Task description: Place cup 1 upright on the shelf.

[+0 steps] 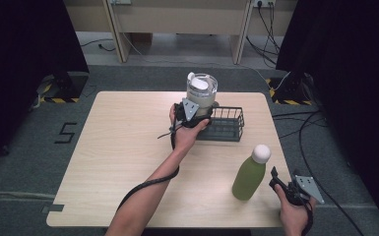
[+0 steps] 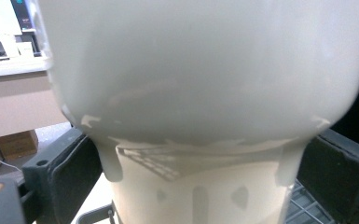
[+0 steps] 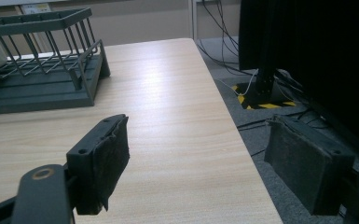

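Observation:
A pale, milky lidded cup [image 1: 201,91] stands upright at the left end of a dark wire basket [image 1: 228,126]. My left gripper [image 1: 197,111] is shut on it from the near side. In the left gripper view the cup [image 2: 200,93] looms large, and both black pads [image 2: 74,177] press against its narrower lower body. Whether its base rests in the basket is hidden. A green bottle [image 1: 249,177] with a white cap stands near the table's front right. Just right of it, my right gripper [image 1: 275,176] is open and holds nothing; the right gripper view has its jaws [image 3: 219,163] wide apart above the table's right edge.
The light wooden table [image 1: 123,147] has bare surface at its left and middle. The basket [image 3: 42,88] lies ahead and to the left of my right gripper. Cables and yellow-black taped stand feet [image 1: 285,93] lie on the grey floor past the right edge.

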`<action>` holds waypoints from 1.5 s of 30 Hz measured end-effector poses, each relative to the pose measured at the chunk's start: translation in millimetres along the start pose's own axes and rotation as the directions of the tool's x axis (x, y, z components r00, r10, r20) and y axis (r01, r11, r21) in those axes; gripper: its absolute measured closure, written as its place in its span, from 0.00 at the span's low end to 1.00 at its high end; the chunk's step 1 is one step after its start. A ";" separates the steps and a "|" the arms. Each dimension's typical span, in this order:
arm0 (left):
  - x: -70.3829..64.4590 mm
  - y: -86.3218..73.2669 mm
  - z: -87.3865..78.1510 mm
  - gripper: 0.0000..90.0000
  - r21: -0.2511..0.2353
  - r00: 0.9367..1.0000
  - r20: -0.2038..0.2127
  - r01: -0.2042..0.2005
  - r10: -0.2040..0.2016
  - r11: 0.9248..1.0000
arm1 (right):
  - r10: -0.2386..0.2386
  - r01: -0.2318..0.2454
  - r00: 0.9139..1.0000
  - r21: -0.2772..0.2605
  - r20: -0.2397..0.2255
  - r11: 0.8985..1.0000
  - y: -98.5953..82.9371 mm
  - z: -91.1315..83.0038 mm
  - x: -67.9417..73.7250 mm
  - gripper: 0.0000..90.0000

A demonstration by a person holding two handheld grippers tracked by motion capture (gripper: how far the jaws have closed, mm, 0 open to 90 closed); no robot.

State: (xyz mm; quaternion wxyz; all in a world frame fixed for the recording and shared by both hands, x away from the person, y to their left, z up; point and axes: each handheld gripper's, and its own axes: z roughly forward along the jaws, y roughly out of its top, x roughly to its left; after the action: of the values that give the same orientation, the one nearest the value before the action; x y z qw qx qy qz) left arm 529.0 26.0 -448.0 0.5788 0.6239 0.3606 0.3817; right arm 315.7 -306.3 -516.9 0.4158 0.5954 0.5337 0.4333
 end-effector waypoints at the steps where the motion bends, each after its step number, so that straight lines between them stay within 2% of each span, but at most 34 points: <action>1: 0.2 0.7 -0.7 0.05 -0.002 1.000 0.002 0.000 0.000 1.000 | 0.001 -0.001 1.000 0.001 0.001 1.000 0.0 -0.1 0.0 0.24; 9: 3.0 4.2 -7.5 0.05 -0.005 1.000 0.003 -0.015 0.015 1.000 | -0.002 0.002 1.000 -0.001 0.000 1.000 0.1 0.0 0.1 0.23; 27: 7.7 1.2 -25.2 0.04 0.013 1.000 0.017 -0.015 0.015 1.000 | -0.008 0.008 1.000 -0.002 0.003 1.000 0.5 -0.2 1.1 0.23; 30: 8.1 1.6 -28.3 0.04 0.021 1.000 0.020 0.001 -0.002 1.000 | -0.007 0.007 1.000 -0.002 0.004 1.000 0.6 -0.3 1.0 0.23; 45: 14.7 4.1 -43.0 0.03 0.038 0.999 0.031 -0.029 0.028 0.999 | -0.009 0.009 1.000 -0.004 0.005 1.000 0.8 -0.3 2.4 0.23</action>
State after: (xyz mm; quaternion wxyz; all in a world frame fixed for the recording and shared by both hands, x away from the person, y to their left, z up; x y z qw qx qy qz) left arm 497.1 58.0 -441.4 0.5669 0.6457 0.3499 0.3732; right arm 315.8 -304.0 -515.8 0.4201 0.5933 0.5345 0.4311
